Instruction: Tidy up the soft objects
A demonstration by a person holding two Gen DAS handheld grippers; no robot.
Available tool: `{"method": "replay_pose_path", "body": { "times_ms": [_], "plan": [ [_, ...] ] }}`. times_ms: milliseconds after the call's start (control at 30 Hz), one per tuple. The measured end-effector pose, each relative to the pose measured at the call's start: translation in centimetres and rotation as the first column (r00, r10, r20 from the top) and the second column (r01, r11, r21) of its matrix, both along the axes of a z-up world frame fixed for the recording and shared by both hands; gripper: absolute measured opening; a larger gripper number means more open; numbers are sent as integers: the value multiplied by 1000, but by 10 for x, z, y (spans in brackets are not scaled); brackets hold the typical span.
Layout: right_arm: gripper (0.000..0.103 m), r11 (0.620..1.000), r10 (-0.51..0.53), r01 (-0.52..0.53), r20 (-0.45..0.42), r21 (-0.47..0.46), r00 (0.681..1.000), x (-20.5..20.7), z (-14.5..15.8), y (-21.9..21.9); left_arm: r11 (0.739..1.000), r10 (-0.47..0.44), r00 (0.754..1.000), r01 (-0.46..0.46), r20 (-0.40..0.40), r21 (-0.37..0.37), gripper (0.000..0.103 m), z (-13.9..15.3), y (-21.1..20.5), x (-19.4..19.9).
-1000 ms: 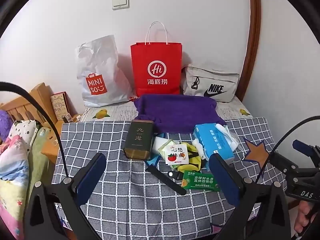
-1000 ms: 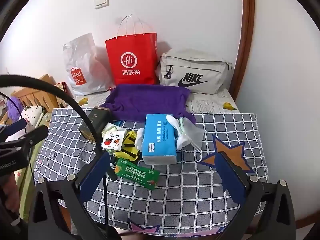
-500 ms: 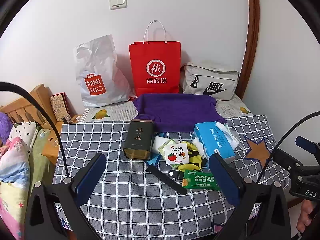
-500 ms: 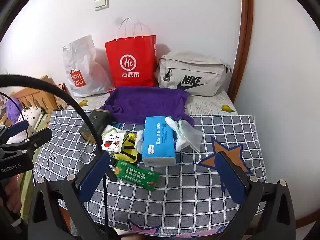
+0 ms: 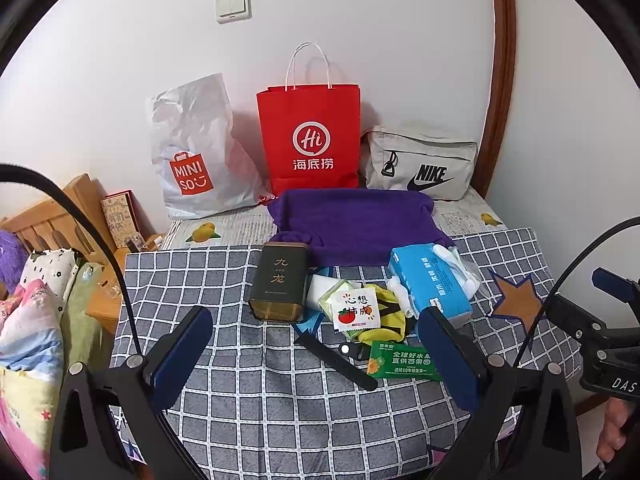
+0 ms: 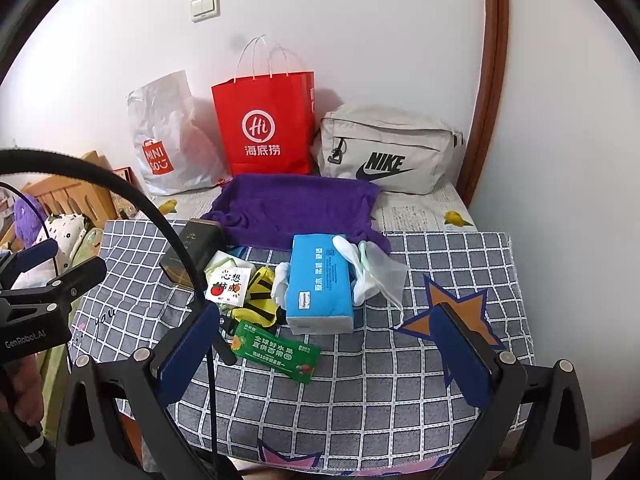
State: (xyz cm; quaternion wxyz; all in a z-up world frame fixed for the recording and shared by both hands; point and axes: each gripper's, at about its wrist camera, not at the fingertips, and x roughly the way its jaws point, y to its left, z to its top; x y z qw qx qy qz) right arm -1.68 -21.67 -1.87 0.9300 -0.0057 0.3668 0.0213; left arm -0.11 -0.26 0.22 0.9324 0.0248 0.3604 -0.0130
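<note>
Left wrist view: the purple towel [image 5: 352, 224] lies crumpled at the far middle of the checked tablecloth [image 5: 280, 400], just in front of the red paper bag [image 5: 310, 136]. Touching its near edge sit the blue tissue pack [image 5: 430, 280] and dark tea tin [image 5: 280, 282]. Both the left gripper [image 5: 316, 356] and right gripper [image 6: 324, 352] hover with jaws spread wide, holding nothing.

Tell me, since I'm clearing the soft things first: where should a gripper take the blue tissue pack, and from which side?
Grip the blue tissue pack across its long side faces, from above. It lies flat, its length running away from the camera; white cloth crowds its left side.
</note>
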Motion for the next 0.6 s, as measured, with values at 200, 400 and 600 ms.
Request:
{"method": "replay_pose_path", "body": {
  "times_ms": [200,400,600],
  "plan": [
    [103,1000,7,-7,4,-2,1000,-1,1,2,1000,2,1000,-2,-2,-1,103,1,0,0],
    [103,1000,9,-9,6,-5,1000,-2,1,3,1000,1,1000,-1,-2,-3,103,2,2,0],
    [103,1000,7,-7,6,-7,1000,-1,2,3,1000,3,1000,-3,-6,-5,103,2,4,0]
  ]
}}
